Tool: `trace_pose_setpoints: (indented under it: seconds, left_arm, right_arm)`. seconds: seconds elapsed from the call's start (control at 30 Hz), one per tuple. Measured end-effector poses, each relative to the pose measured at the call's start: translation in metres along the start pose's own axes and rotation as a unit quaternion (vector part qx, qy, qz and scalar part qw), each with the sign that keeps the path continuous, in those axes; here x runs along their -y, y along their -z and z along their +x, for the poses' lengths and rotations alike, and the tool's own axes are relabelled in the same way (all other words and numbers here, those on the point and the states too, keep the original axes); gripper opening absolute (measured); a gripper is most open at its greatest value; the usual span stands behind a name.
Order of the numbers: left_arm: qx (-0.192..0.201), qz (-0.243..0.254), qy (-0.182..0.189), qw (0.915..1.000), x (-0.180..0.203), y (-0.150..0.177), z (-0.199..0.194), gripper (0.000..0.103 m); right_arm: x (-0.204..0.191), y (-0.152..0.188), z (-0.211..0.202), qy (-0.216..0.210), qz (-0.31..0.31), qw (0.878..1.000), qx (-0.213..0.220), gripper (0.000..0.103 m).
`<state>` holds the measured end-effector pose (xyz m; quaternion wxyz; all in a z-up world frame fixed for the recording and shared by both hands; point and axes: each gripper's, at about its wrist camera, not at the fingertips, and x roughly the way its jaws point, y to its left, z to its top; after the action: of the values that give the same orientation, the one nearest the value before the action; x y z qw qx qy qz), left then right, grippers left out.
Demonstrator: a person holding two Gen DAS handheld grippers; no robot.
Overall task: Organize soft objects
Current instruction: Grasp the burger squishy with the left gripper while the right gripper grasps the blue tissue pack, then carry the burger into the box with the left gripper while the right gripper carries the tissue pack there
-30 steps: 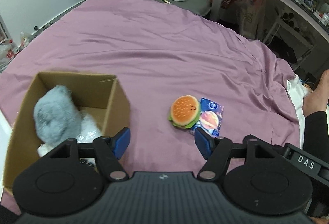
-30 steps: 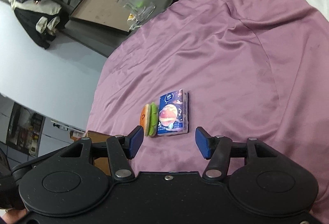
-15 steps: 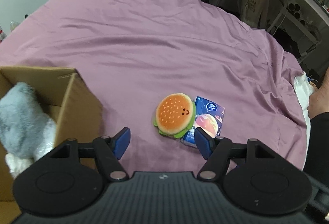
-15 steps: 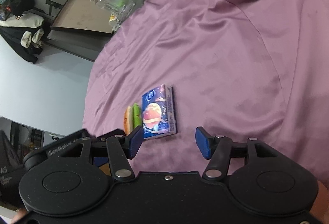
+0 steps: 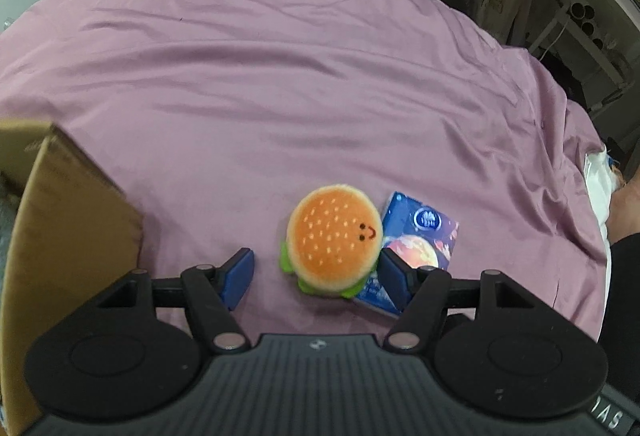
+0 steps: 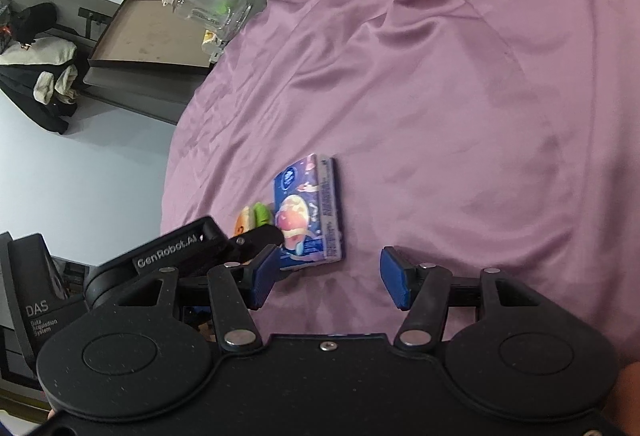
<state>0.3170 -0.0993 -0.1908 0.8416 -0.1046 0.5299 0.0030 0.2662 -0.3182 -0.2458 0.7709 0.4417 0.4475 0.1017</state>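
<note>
From the left wrist, the left gripper is spread around the burger plush on the bed, so closing on it looks next, then carrying it to the cardboard box. From the right wrist, the right gripper hangs spread and empty just short of the tissue pack, which touches the plush.

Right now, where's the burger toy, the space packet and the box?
burger toy [image 5: 334, 234], left wrist view, on its orange bun top.
space packet [image 6: 306, 212], right wrist view, on the planet picture.
cardboard box [image 5: 68, 236], left wrist view, on its outer side wall.

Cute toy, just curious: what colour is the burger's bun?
Orange with pale specks, on the plush burger; clearest in the left wrist view.
</note>
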Motion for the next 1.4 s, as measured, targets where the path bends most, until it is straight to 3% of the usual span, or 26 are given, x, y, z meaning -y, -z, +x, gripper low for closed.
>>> trace_pose_setpoints:
  seconds: [0.27,0.33,0.37,0.47,0.67,0.7,0.73,0.93,1.4]
  left_arm:
    - [0.0,-0.004,0.012,0.9999,0.001,-0.01,0.008,0.066]
    - [0.001,-0.008,0.016,0.9998,-0.001,-0.012,0.008,0.058]
    - [0.0,-0.009,0.022,0.9997,-0.002,-0.013,0.007,0.048]
    - [-0.003,-0.013,0.029,0.9995,-0.004,-0.013,0.001,0.043]
    - [0.013,-0.02,0.017,0.9996,-0.011,-0.009,-0.02,0.042]
    - [0.016,-0.019,0.016,0.9996,-0.012,-0.008,-0.025,0.042]
    - [0.02,-0.017,0.016,0.9995,-0.013,-0.008,-0.03,0.042]
    - [0.026,-0.012,0.012,0.9995,-0.016,-0.002,-0.053,0.043]
    - [0.065,-0.031,0.015,0.9973,-0.052,0.011,-0.122,0.043]
  right_arm:
    - [-0.008,-0.003,0.019,-0.008,-0.006,1.0,0.005,0.056]
    - [-0.009,-0.005,0.024,-0.009,-0.008,1.0,0.006,0.056]
    - [-0.009,-0.005,0.025,-0.008,-0.009,1.0,0.008,0.056]
    - [-0.012,-0.004,0.028,-0.008,-0.016,1.0,0.011,0.056]
    - [-0.019,-0.007,0.033,-0.005,-0.035,0.999,0.015,0.055]
    - [-0.021,-0.007,0.033,0.001,-0.041,0.999,0.014,0.046]
    - [-0.022,-0.007,0.034,0.011,-0.049,0.999,0.012,0.028]
    - [-0.029,-0.001,0.021,0.029,-0.068,0.997,0.009,0.021]
    - [-0.055,0.017,-0.025,0.012,-0.11,0.994,0.027,0.021]
